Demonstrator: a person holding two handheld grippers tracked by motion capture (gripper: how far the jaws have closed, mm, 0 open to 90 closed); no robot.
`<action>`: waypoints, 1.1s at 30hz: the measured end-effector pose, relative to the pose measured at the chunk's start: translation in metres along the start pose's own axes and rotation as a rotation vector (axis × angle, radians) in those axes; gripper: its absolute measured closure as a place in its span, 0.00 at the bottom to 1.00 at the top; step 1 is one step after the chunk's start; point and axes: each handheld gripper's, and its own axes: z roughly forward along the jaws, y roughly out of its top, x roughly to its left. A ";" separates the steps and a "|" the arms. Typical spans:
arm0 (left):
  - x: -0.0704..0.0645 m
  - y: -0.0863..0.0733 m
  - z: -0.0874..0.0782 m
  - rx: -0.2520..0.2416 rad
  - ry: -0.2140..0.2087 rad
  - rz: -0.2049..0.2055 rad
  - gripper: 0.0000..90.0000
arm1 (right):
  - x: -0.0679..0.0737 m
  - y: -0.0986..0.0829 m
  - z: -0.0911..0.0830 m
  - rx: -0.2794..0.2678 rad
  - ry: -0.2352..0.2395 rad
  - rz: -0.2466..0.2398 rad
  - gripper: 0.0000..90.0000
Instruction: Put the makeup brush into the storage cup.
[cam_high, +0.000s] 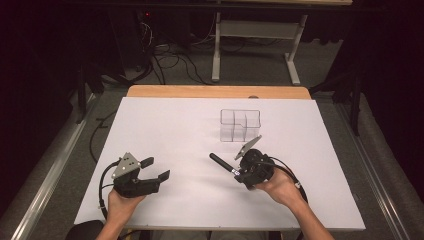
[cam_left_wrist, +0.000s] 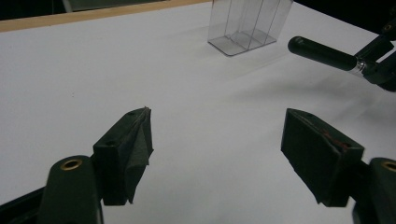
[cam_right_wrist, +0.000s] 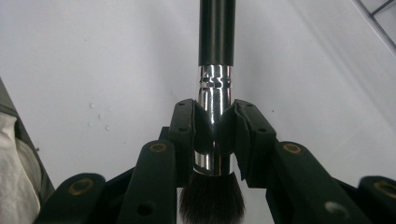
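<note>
A makeup brush (cam_right_wrist: 215, 56) with a black handle, a silver ferrule and dark bristles is clamped by its ferrule in my right gripper (cam_right_wrist: 215, 128), bristles toward the camera. From above, the brush handle (cam_high: 221, 163) sticks out up and left from the right gripper (cam_high: 240, 174), a little above the white table. The same handle (cam_left_wrist: 322, 53) appears at the upper right of the left gripper view. My left gripper (cam_high: 155, 169) rests near the front left with its jaws wide apart and nothing between them. A clear plastic organiser with compartments (cam_high: 240, 125) stands behind the right gripper.
The white tabletop (cam_high: 175, 125) has a wooden strip (cam_high: 215, 91) along its far edge. The clear organiser (cam_left_wrist: 247, 23) stands ahead of the left gripper (cam_left_wrist: 217, 151). Table legs and cables lie on the floor beyond the table.
</note>
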 end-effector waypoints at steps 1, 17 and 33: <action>-0.001 0.000 0.000 -0.002 -0.001 -0.001 0.28 | 0.000 -0.001 -0.001 -0.010 0.007 0.002 0.81; -0.021 0.014 0.006 0.003 -0.064 0.052 0.28 | 0.011 -0.009 -0.012 -0.031 0.039 -0.039 0.81; -0.043 0.033 0.031 0.047 -0.126 0.144 0.28 | 0.012 -0.009 -0.013 -0.026 0.059 -0.040 0.81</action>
